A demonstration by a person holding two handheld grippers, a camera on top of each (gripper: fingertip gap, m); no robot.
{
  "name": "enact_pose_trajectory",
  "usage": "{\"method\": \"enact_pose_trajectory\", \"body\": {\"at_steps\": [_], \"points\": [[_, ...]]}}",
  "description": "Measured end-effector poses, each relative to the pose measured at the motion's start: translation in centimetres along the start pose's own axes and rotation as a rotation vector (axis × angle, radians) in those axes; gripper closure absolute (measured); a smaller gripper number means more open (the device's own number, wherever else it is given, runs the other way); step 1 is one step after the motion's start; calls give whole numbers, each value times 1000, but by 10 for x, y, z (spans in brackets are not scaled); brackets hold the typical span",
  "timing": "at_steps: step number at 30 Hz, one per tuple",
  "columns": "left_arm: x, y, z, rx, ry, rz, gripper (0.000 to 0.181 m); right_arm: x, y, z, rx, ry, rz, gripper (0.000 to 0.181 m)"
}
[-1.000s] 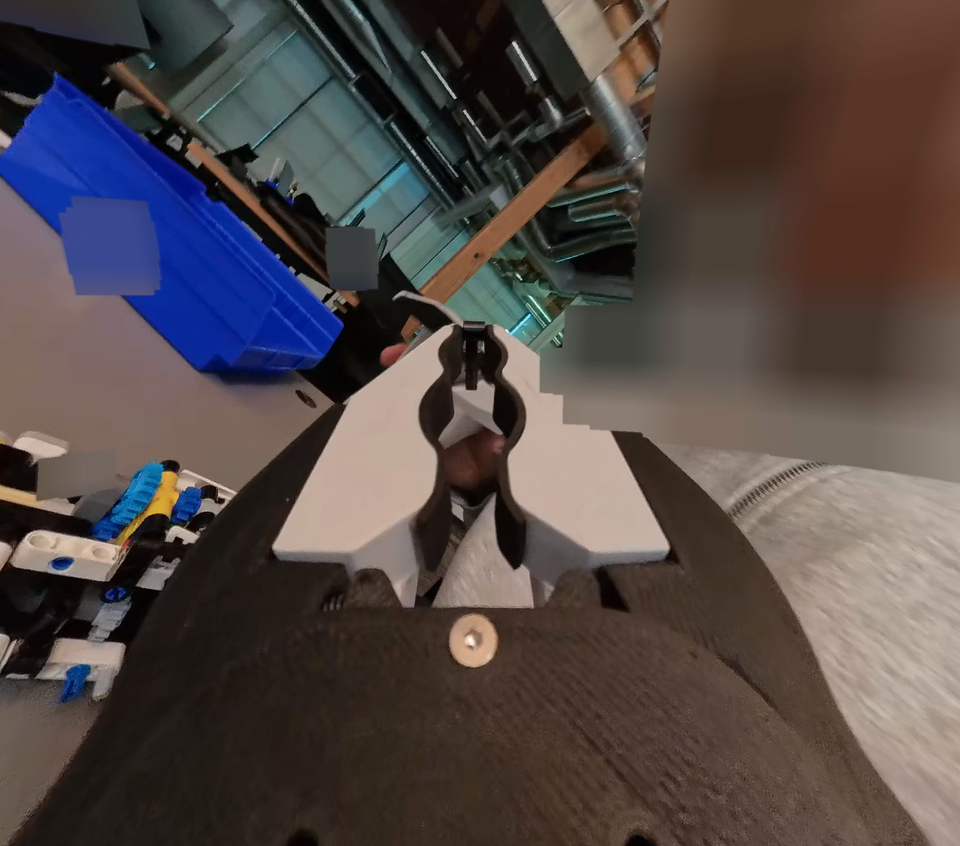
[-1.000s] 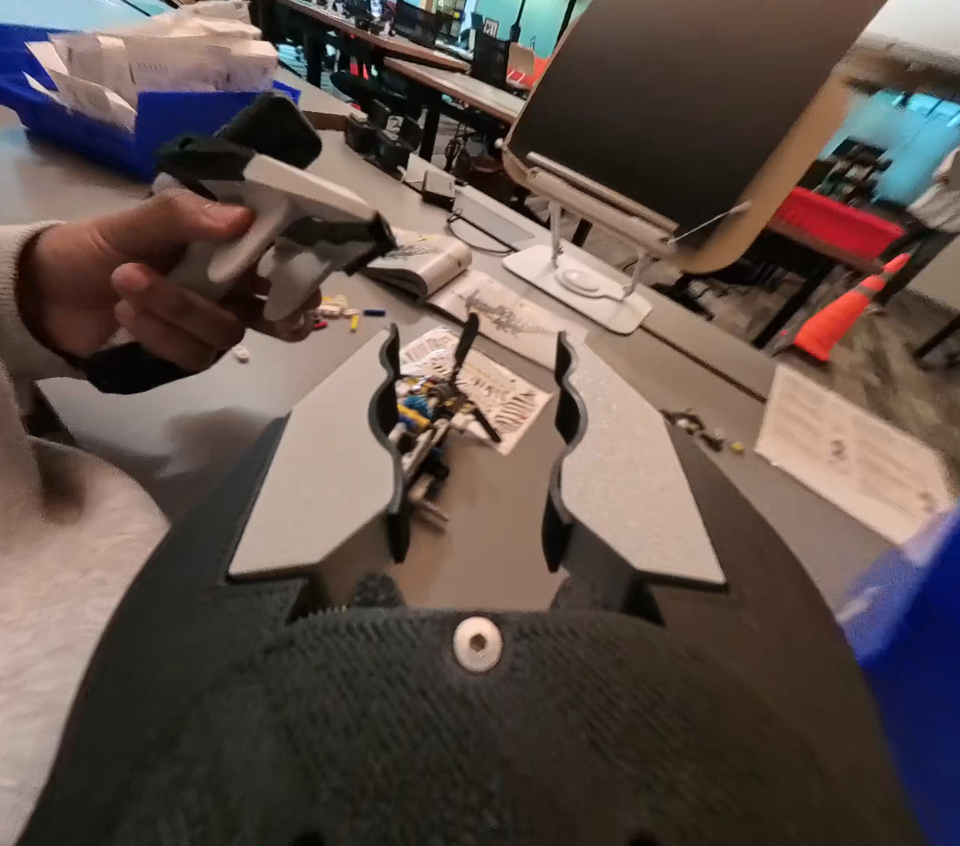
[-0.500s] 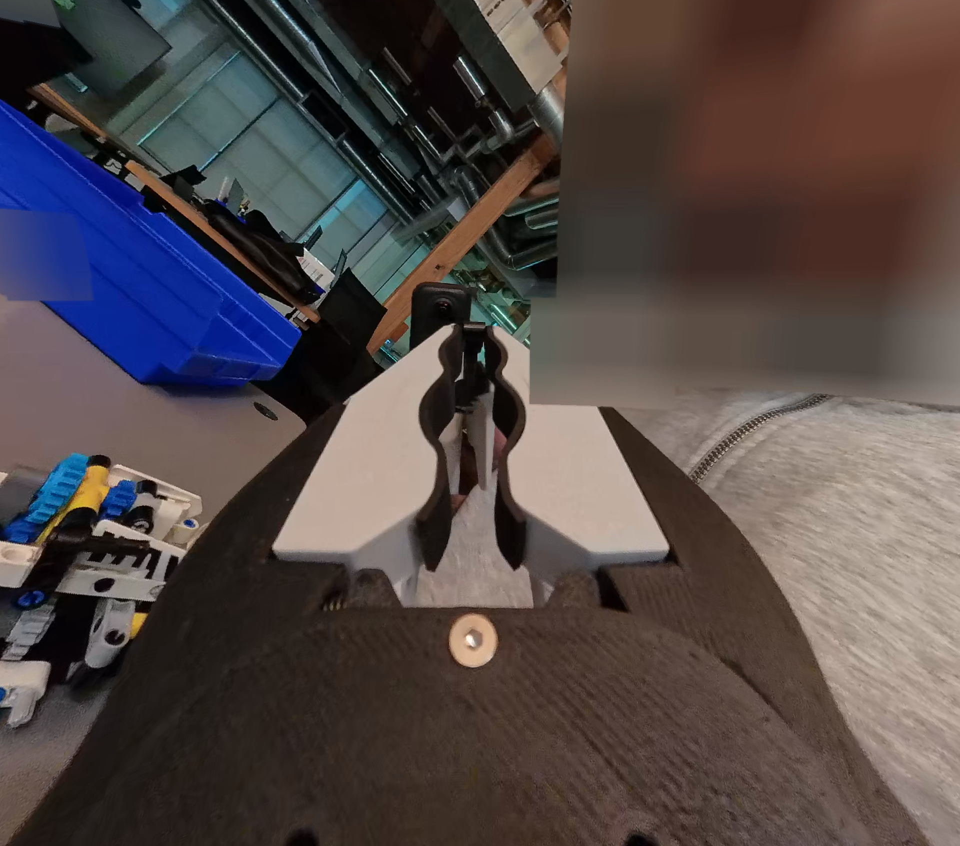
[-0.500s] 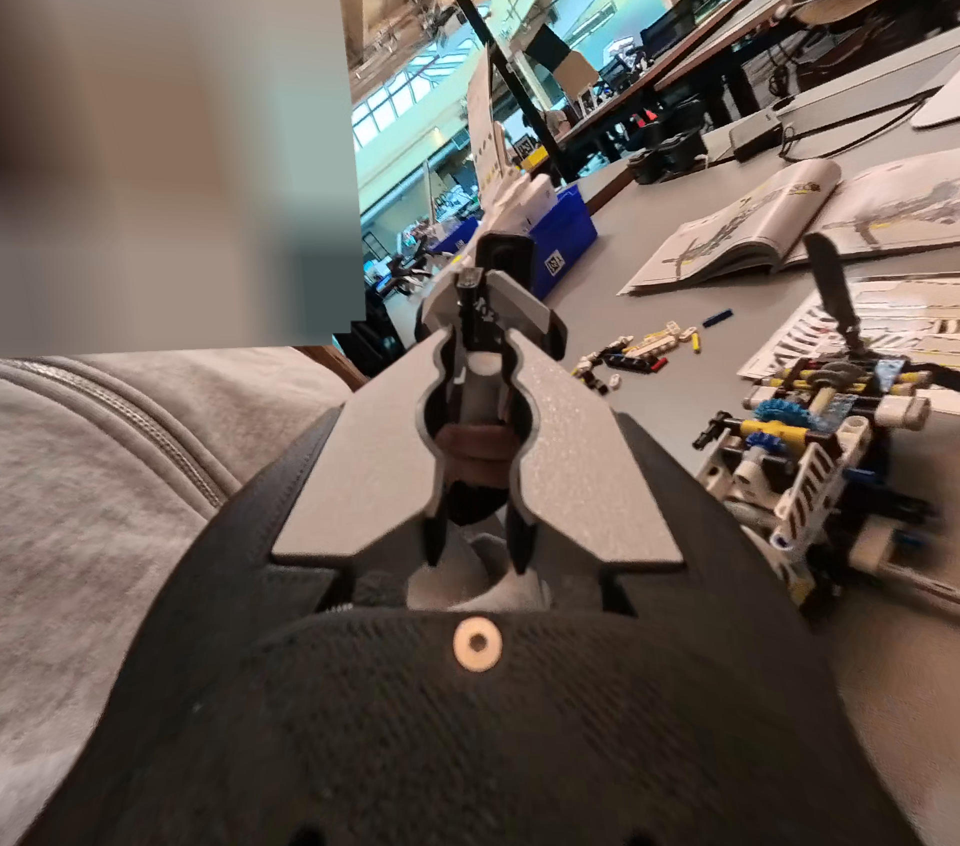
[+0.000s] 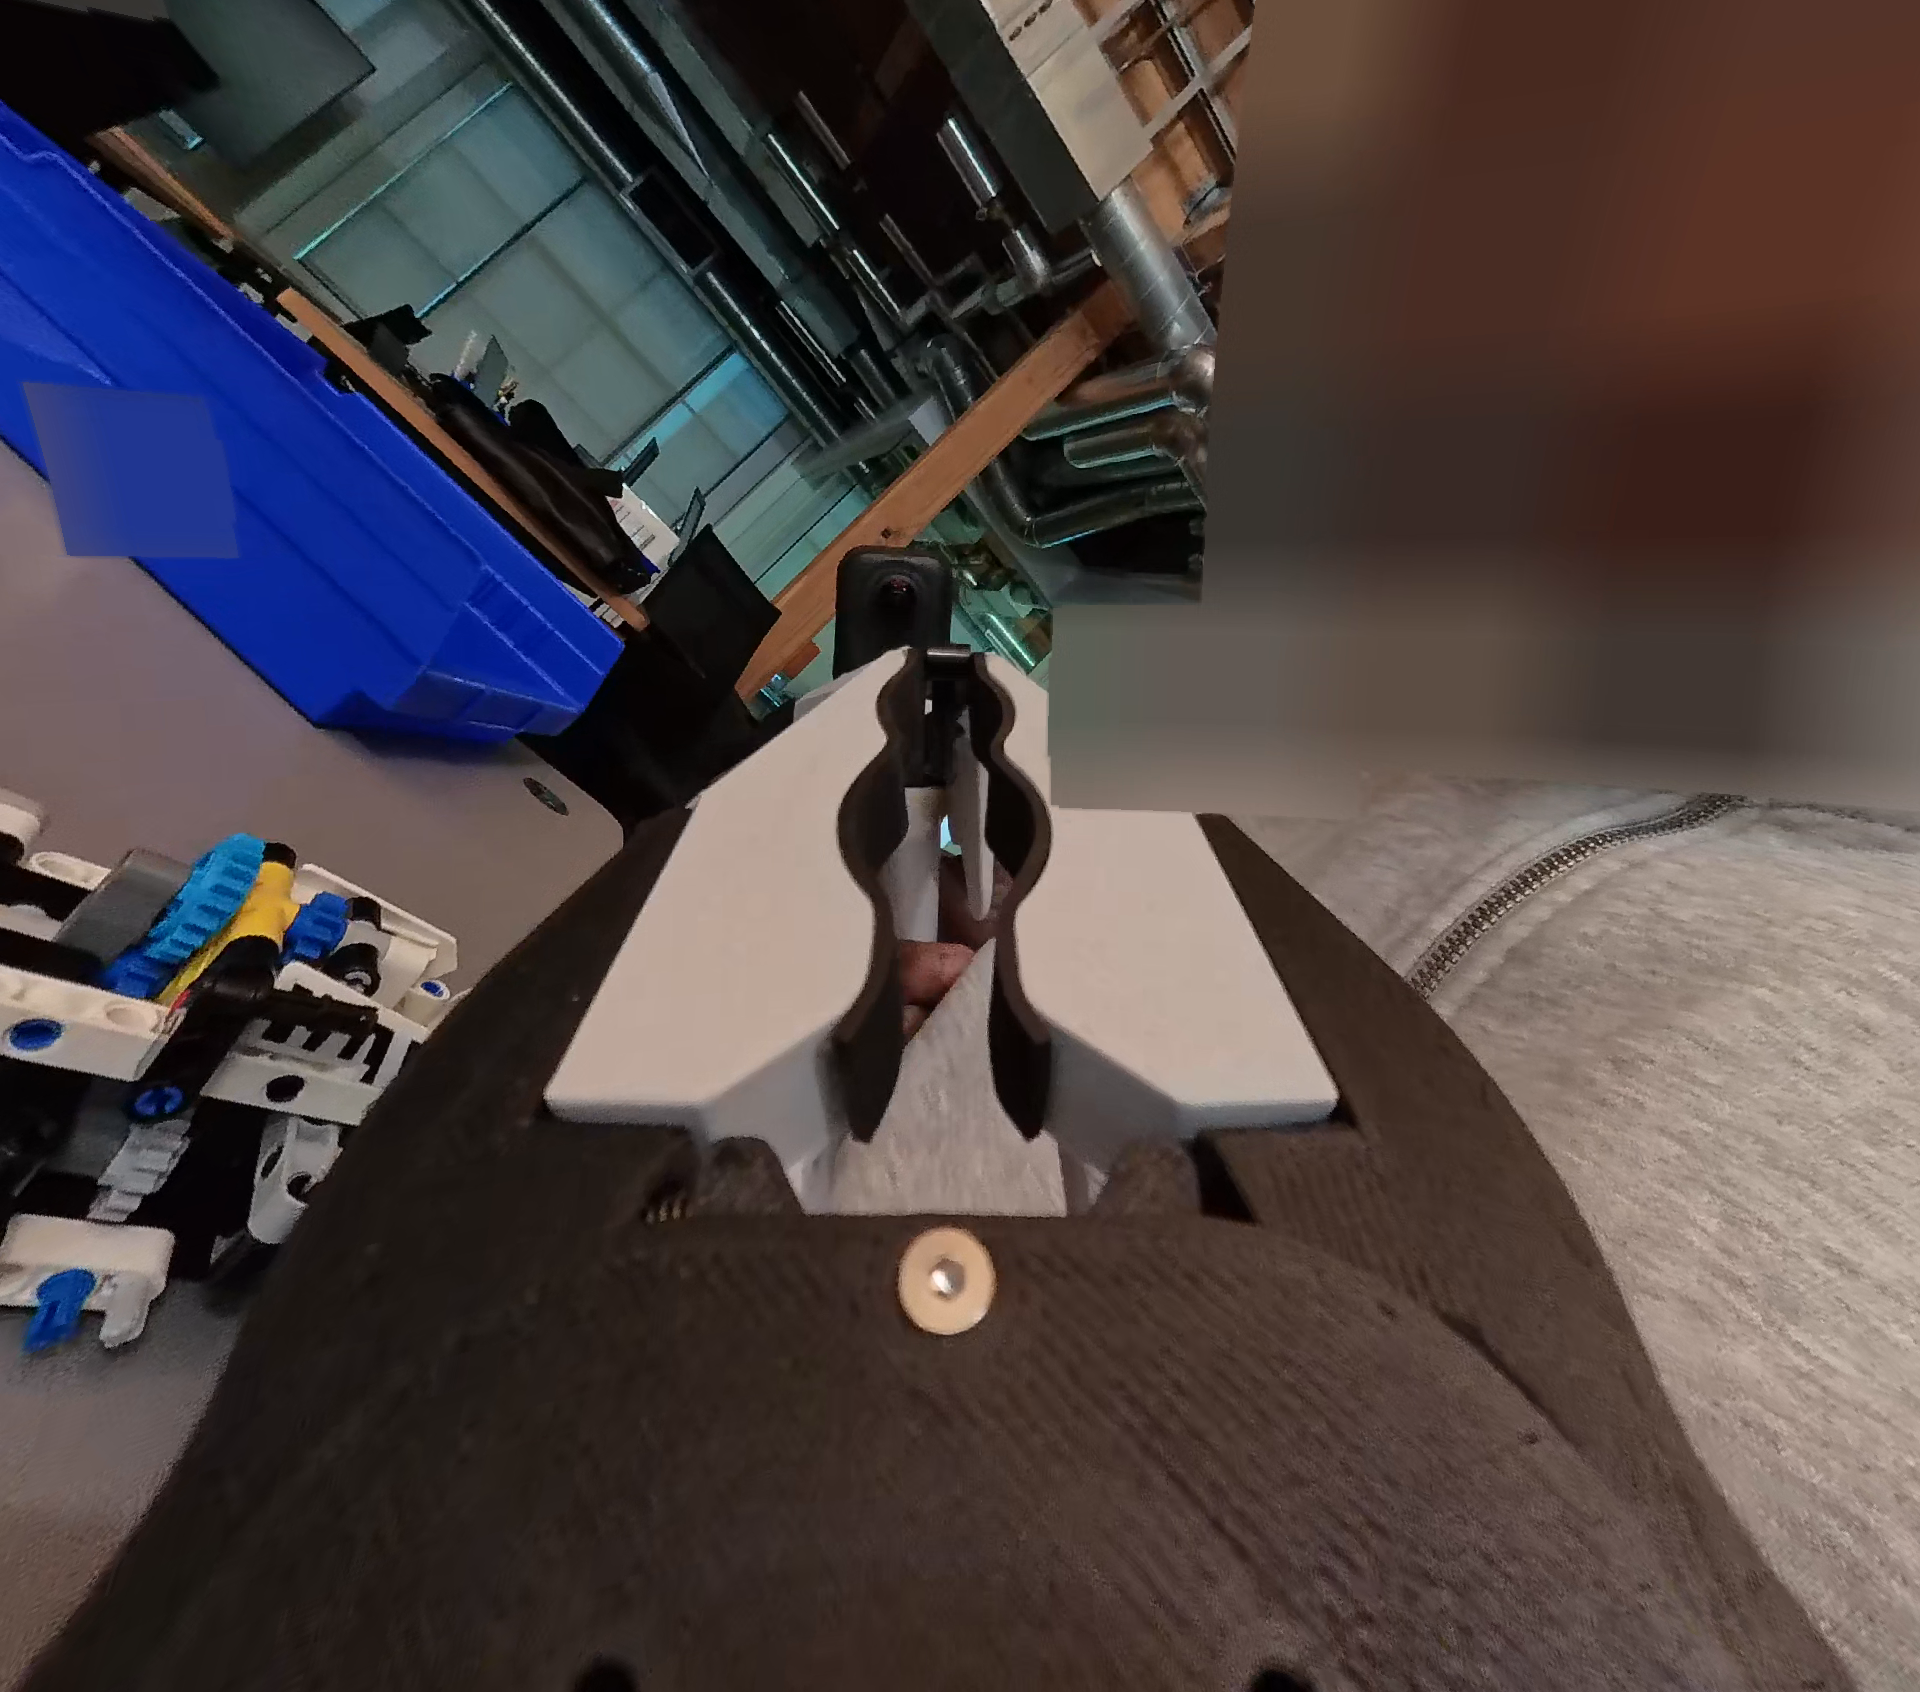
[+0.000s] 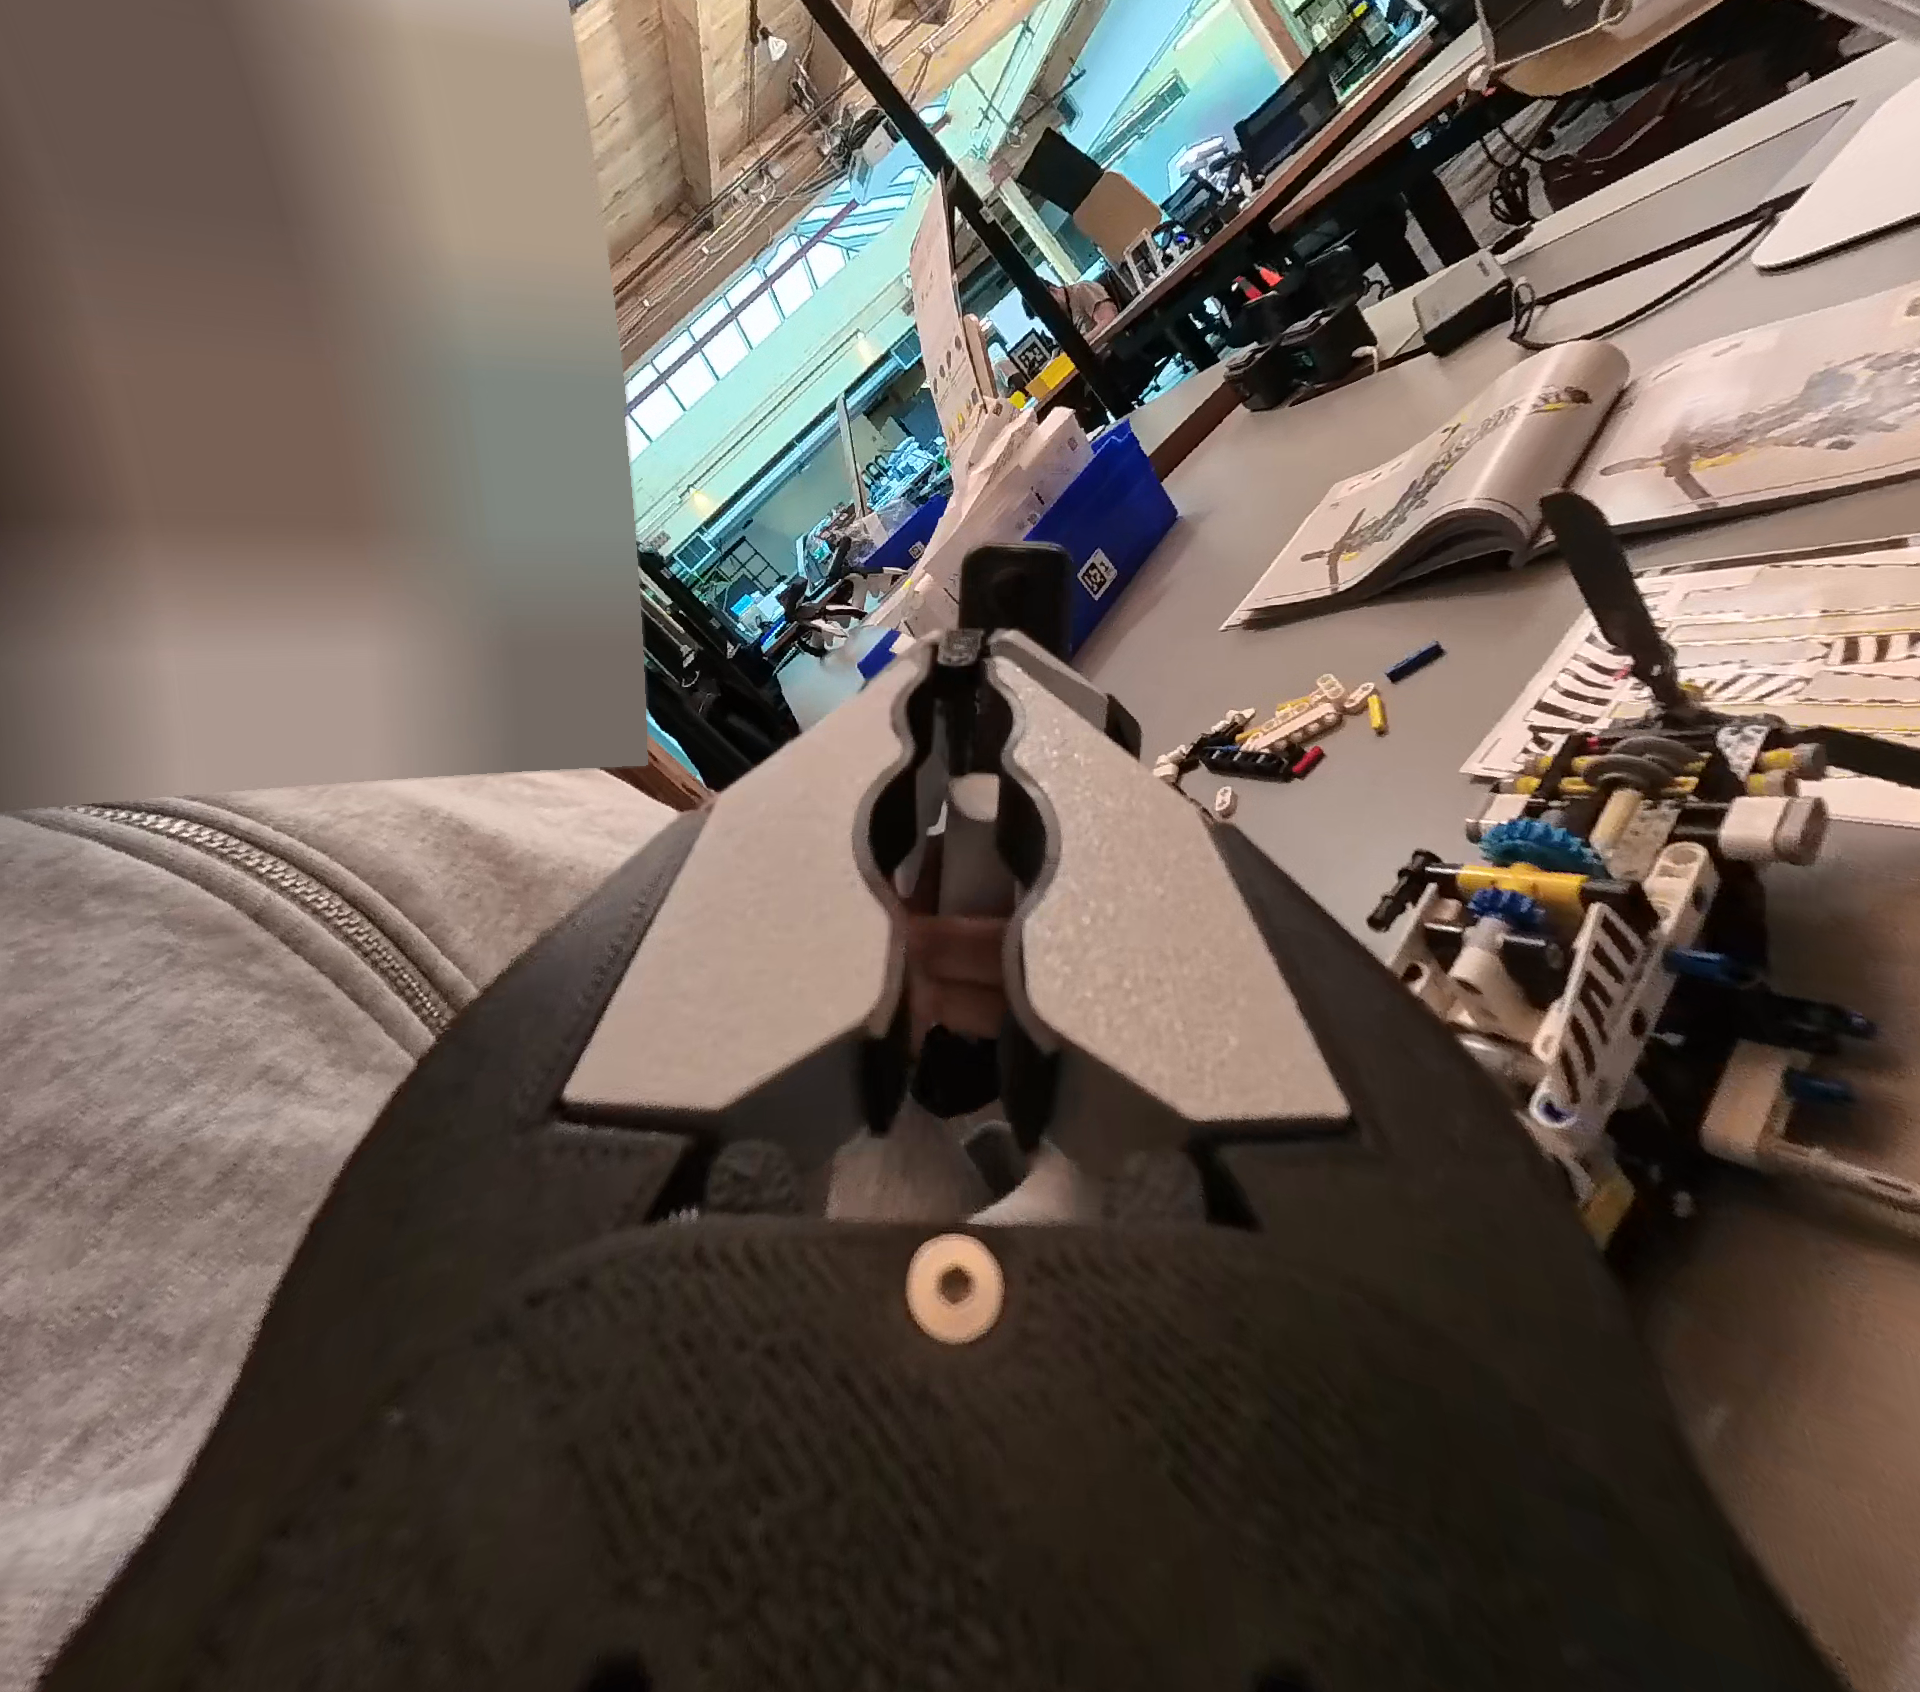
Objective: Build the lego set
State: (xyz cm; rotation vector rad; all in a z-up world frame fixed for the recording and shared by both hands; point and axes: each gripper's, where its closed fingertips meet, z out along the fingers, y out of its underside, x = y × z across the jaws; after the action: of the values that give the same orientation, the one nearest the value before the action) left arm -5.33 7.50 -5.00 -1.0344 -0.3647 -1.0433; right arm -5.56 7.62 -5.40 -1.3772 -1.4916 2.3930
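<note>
My left gripper (image 5: 948, 676) and right gripper (image 6: 958, 666) point at each other, tip to tip, raised in front of a person's grey sweatshirt (image 5: 1662, 1123). Both are shut on the same small black Lego piece (image 5: 948, 655), which also shows at the right fingertips (image 6: 958, 648). The right gripper's black camera (image 5: 894, 603) rises just behind the left tips, and the left gripper's camera (image 6: 1013, 603) behind the right tips. The part-built Lego model (image 5: 208, 1019), white and black with blue gears and a yellow axle, sits on the grey table; it also shows in the right wrist view (image 6: 1621, 915).
A blue bin (image 5: 312, 520) stands on the table behind the model, and another blue bin (image 6: 1101, 520) farther off. Loose small pieces (image 6: 1278, 728), an open instruction booklet (image 6: 1455, 479) and a sticker sheet (image 6: 1766, 655) lie on the grey table (image 6: 1351, 603). Only a small space, under 4 cm, lies between the two pairs of fingers.
The right gripper swung round from the model to face the left one and its jaws closed from wide open onto the small black piece that the left gripper kept holding.
</note>
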Motion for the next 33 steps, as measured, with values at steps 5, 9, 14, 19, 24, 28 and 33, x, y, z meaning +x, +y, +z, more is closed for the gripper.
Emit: {"method": "enact_pose_trajectory", "body": {"at_steps": [5,9,14,19,24,28,33], "points": [[-1,1,0,-12,9,-19,176,1,2,-1,-58,6,-24,177],[-7,2,-3,-27,-18,-21,175,5,1,-2,-115,50,-45,177],[-24,-8,-19,-46,-166,96,167,39,-3,-15,-275,243,-17,177],[-63,-12,-44,-192,-466,282,161,105,-5,-44,-505,645,-100,177],[-106,9,-66,-512,-725,467,165,138,21,-55,-775,836,-69,176],[-118,24,-72,-683,-733,519,170,144,29,-52,-863,885,-22,176],[-125,37,-76,-769,-656,439,166,144,34,-45,-921,915,29,176]]}}
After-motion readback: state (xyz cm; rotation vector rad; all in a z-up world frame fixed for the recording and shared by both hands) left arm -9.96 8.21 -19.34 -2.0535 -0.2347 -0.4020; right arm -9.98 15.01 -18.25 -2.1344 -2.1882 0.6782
